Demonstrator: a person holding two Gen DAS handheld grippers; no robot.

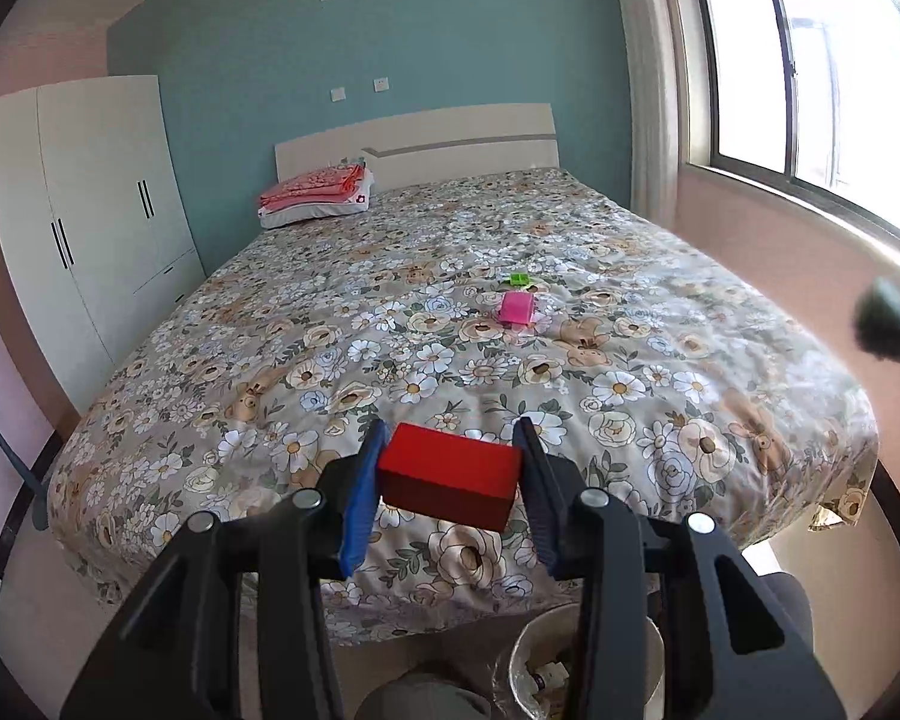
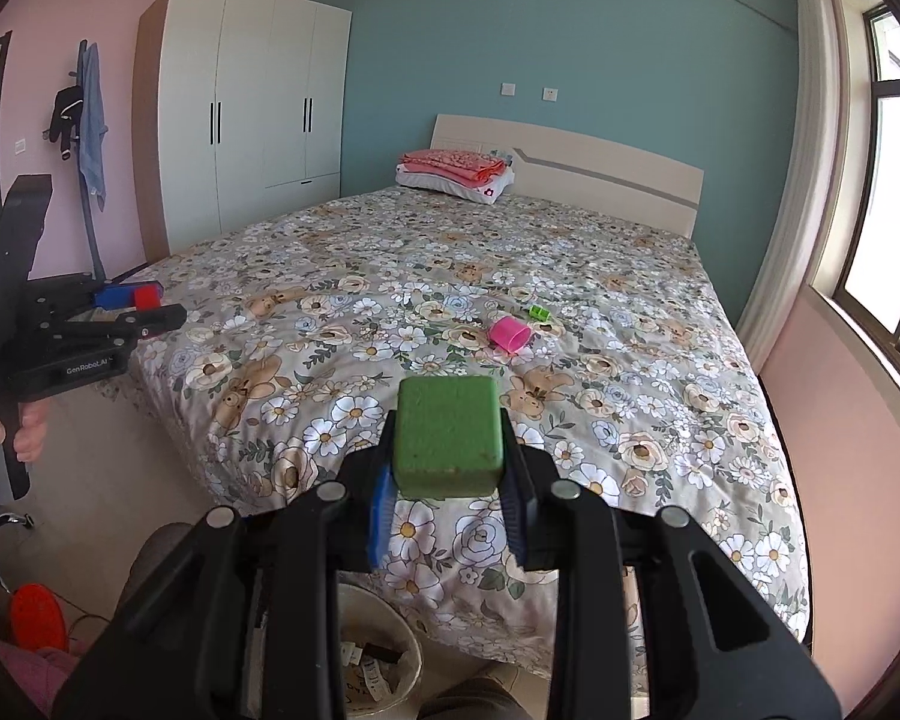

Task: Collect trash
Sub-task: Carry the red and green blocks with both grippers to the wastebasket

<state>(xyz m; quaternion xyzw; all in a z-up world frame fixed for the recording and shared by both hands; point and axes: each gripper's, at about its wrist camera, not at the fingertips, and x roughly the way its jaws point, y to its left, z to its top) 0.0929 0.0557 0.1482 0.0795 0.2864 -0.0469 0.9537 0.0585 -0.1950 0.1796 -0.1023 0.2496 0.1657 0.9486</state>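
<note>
My left gripper [image 1: 450,444] is shut on a red box [image 1: 450,477], held above the foot of the bed; it also shows in the right wrist view [image 2: 141,306] at the left. My right gripper [image 2: 447,438] is shut on a green sponge block [image 2: 448,435], also above the foot of the bed. A pink cup [image 1: 517,307] [image 2: 509,333] lies on its side on the floral bedspread, with a small green piece [image 1: 519,280] [image 2: 540,312] just beyond it. A waste bin [image 1: 546,660] [image 2: 384,660] holding scraps stands on the floor below both grippers.
The bed [image 1: 390,330] fills the middle, with folded pink bedding [image 1: 315,186] on a pillow at the headboard. A white wardrobe [image 2: 246,102] stands left, a window [image 1: 810,72] right. An orange object [image 2: 37,618] lies on the floor at the left.
</note>
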